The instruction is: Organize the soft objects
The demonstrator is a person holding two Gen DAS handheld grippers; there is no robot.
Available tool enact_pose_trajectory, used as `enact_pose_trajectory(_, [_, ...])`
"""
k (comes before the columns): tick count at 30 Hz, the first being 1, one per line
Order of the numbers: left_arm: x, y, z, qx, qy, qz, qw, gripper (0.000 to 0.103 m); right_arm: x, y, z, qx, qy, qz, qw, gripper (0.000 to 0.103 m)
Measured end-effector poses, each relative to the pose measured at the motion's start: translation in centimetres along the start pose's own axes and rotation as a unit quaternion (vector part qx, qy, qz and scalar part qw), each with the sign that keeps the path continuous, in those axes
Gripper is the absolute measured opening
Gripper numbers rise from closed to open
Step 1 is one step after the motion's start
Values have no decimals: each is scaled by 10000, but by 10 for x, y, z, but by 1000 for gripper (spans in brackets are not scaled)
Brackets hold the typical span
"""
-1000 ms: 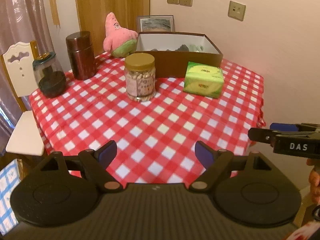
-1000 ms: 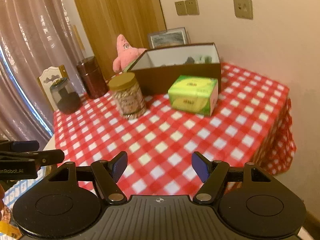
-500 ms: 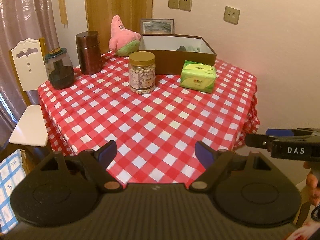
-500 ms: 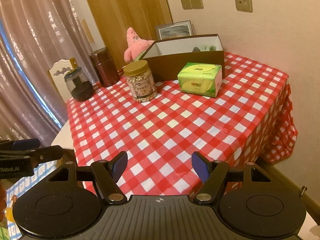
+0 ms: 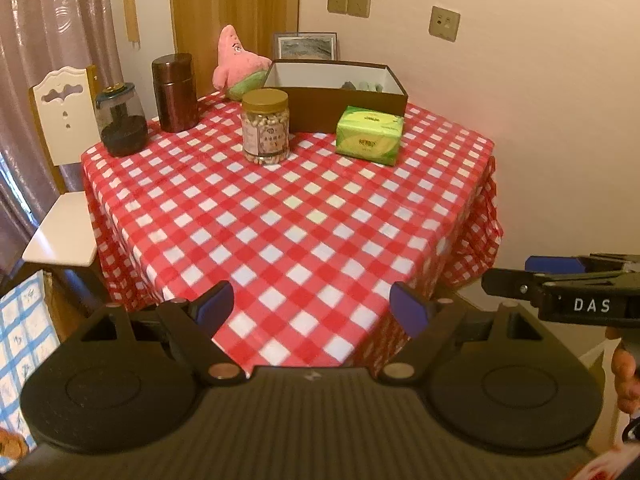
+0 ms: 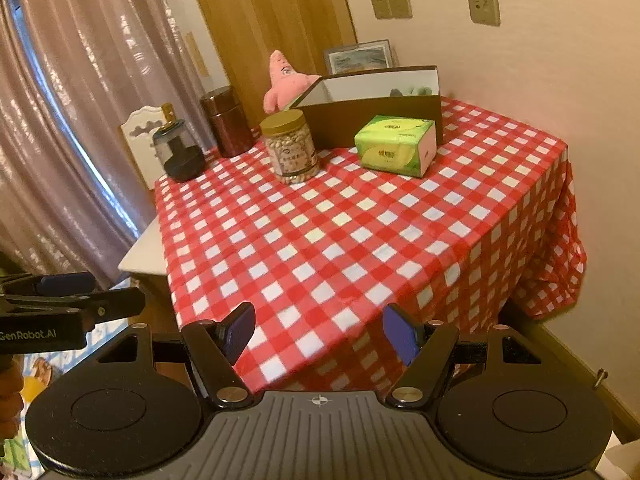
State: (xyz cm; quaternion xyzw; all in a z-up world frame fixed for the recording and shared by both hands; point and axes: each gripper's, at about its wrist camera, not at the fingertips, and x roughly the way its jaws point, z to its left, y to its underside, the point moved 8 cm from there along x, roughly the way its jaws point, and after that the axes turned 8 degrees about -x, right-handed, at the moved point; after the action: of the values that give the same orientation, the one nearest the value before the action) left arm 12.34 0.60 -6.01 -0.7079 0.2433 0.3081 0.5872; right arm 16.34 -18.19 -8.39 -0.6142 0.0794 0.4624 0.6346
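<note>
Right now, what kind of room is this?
Probably a dining corner in someone's home. There's a table with a red checked cloth, a white chair beside it, and curtains over a window. A pink stuffed toy and a jar of nuts sit on the table.

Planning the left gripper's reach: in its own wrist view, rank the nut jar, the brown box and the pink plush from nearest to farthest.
1. Nut jar, centre of the table, in front of the box.
2. Brown box, behind the jar, slightly right.
3. Pink plush, back edge by the wall, left of the box.

The left gripper is open and empty.
</note>
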Motion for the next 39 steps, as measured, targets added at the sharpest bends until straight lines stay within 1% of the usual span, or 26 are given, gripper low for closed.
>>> enact_pose_trajectory(9, [-30,39,-20,-217,-172,53,9996,84,-34,32,9,-192,-304,74,9993,71])
enact_pose_trajectory(14, [-38,52,-28,-267,-188,96,9994,84,-45,45,10,-250,-400,107,9988,71])
enact_pose_trajectory(21, [-43,48,-36,-180,-145,6,9997,84,-53,48,9,-217,-423,75,9988,71])
enact_pose_trajectory(39, [-41,35,-34,-131,-52,-44,9999,84,-51,33,11,-199,-349,-26,9992,71])
